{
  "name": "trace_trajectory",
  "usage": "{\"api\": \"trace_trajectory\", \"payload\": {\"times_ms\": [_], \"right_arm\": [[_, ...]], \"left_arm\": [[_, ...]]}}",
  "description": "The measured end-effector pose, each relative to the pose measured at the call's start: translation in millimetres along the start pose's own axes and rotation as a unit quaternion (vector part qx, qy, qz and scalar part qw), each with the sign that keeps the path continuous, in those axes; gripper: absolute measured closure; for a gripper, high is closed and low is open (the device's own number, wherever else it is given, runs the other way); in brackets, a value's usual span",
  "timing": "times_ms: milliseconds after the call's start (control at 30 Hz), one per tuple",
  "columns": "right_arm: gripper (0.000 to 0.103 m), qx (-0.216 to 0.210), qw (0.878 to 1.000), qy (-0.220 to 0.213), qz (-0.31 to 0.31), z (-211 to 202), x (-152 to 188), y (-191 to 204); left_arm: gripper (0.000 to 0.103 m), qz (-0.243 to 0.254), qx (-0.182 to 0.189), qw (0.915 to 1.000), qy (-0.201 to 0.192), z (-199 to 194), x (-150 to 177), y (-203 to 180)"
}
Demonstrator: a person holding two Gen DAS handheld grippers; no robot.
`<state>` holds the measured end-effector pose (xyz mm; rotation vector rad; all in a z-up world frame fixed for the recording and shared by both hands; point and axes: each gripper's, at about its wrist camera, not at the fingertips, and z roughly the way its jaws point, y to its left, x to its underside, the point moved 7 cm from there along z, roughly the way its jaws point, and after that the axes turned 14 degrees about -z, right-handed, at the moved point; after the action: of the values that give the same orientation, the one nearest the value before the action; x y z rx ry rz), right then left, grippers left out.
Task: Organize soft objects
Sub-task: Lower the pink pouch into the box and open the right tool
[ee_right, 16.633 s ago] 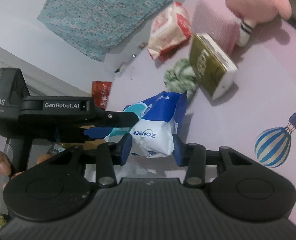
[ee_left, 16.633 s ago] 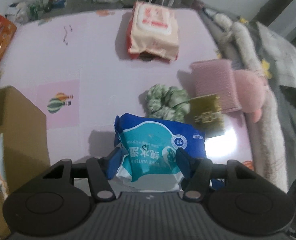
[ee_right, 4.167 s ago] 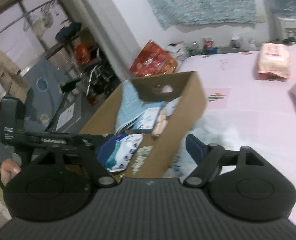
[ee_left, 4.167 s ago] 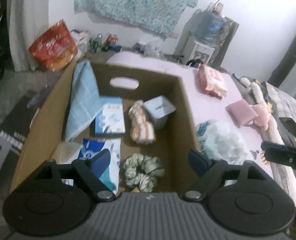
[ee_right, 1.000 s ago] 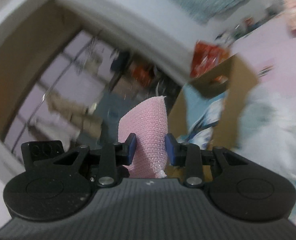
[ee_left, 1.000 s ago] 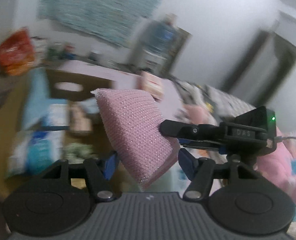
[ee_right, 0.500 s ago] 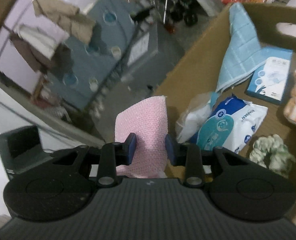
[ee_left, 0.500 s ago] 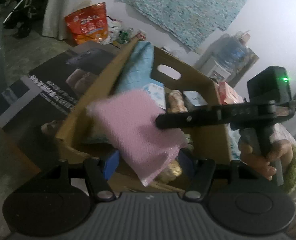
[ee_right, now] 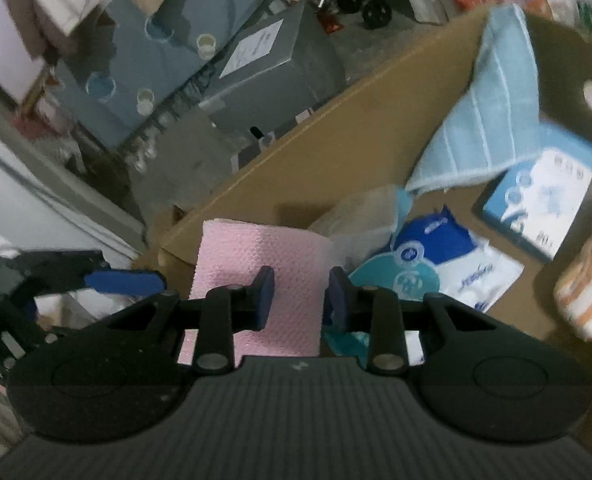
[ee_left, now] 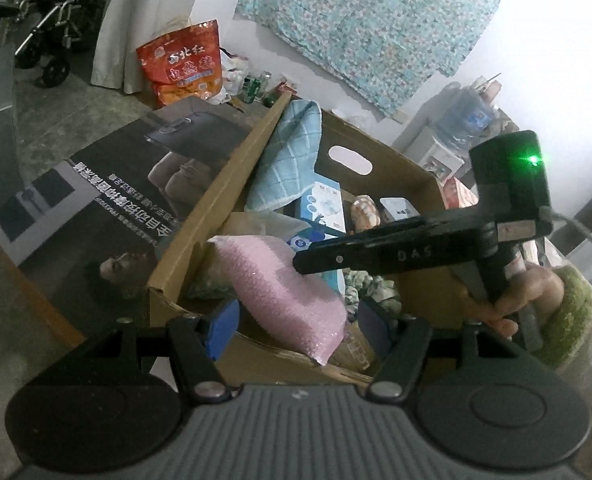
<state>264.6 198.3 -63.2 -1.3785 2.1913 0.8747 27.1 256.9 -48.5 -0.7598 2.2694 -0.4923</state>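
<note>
A pink knitted cushion [ee_left: 279, 292] lies over the near corner of the open cardboard box [ee_left: 199, 236]. My right gripper [ee_right: 298, 296] is shut on the cushion [ee_right: 255, 252] and reaches in from the right in the left wrist view [ee_left: 308, 256]. My left gripper [ee_left: 296, 322] is open; the cushion sits between its blue pads without being pinched. Inside the box are a blue towel [ee_left: 287, 156], a blue wipes pack [ee_right: 436, 256], a flat blue packet [ee_right: 544, 188], a green scrunchie [ee_left: 364, 284] and an orange striped cloth [ee_right: 588, 288].
The box stands on the floor beside a printed poster board [ee_left: 107, 192]. An orange bag [ee_left: 183, 64], a wheelchair [ee_left: 51, 28] and grey cartons [ee_right: 263, 52] are beyond it. A water dispenser [ee_left: 452, 132] stands by the wall.
The cushion has come down lower over the box's near corner, still in my right gripper. Both views have moved closer to the box.
</note>
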Motion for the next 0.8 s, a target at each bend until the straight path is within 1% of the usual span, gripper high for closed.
{"api": "trace_trajectory", "payload": {"times_ms": [67,133,167,200,233,333,400,467,500,600,700,733,800], "right_arm": [[0.074,0.032,0.999,0.009,-0.034,0,-4,4],[0.074,0.065,0.995,0.009,-0.072,-6,-8,10],[0.074,0.074,0.994,0.006,-0.084,-9,-10,13],[0.073,0.074,0.994,0.0,-0.086,-13,-11,16],[0.072,0.067,0.994,-0.006,-0.08,-14,-14,18],[0.072,0.016,0.999,-0.036,-0.032,-24,-15,21],[0.072,-0.032,0.998,-0.053,0.014,-29,-12,20],[0.072,-0.068,0.995,-0.057,0.043,-26,-8,22],[0.072,-0.074,0.995,-0.045,0.048,-20,-3,21],[0.073,-0.036,0.998,0.017,0.039,7,13,22],[0.072,-0.042,0.997,0.005,0.057,2,10,19],[0.072,-0.051,0.996,-0.004,0.075,-3,7,17],[0.072,-0.089,0.99,-0.029,0.105,-12,2,14]], "left_arm": [[0.035,-0.002,0.003,1.0,-0.003,-2,0,0],[0.033,-0.002,0.004,1.0,-0.009,-4,-1,-1],[0.032,-0.001,0.003,0.9999,-0.011,-6,-2,-1],[0.032,-0.002,0.003,0.9999,-0.013,-7,-2,-1],[0.032,-0.003,0.004,0.9999,-0.015,-8,-2,-1],[0.032,-0.01,0.006,0.9997,-0.019,-12,-5,2],[0.031,-0.015,0.006,0.9995,-0.028,-17,-7,4],[0.029,-0.02,0.005,0.9991,-0.038,-22,-11,7],[0.028,-0.022,0.004,0.9989,-0.042,-24,-12,8],[0.028,-0.026,0.0,0.9986,-0.045,-26,-14,11],[0.028,-0.028,-0.003,0.9987,-0.042,-26,-14,12],[0.028,-0.029,-0.004,0.9988,-0.041,-25,-14,13],[0.028,-0.029,-0.003,0.9987,-0.041,-25,-14,13]]}}
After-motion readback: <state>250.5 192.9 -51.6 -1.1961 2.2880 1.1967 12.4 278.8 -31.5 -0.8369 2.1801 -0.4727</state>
